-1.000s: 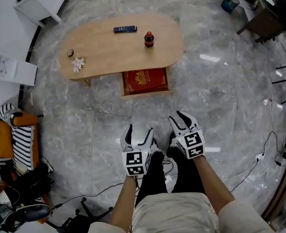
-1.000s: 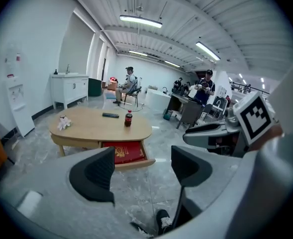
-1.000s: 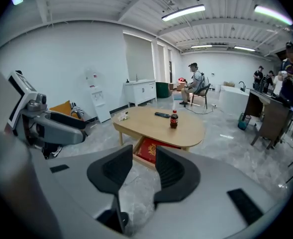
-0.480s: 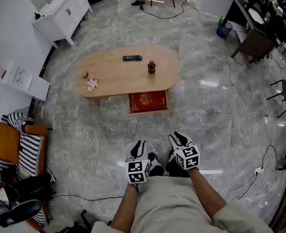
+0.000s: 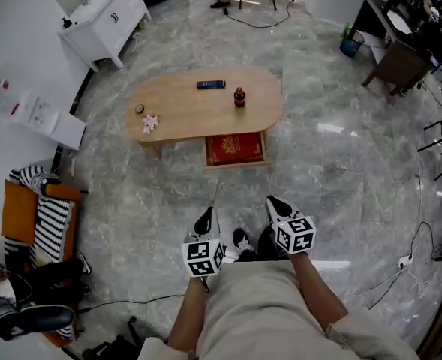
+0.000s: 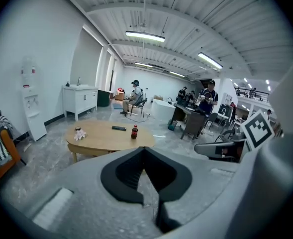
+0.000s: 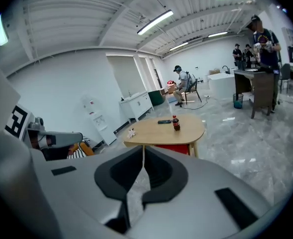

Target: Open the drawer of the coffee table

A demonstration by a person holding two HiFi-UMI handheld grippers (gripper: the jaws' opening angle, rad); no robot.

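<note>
Moved since the earlier frames: both grippers, drawn up and back toward the person's body, and the table now sits farther off in the head view.

- Left gripper: jaws have just been closing and are now pressed together, with nothing between them.
- Right gripper: the same, empty.
- Drawer: stands pulled out from under the table's near edge, toward its right end. A red box lies exposed inside. It is well apart from both grippers.
- Bottle: upright on the tabletop, behind the drawer.
- Status, by judgement: the opening looks done and no step appears left.
</note>
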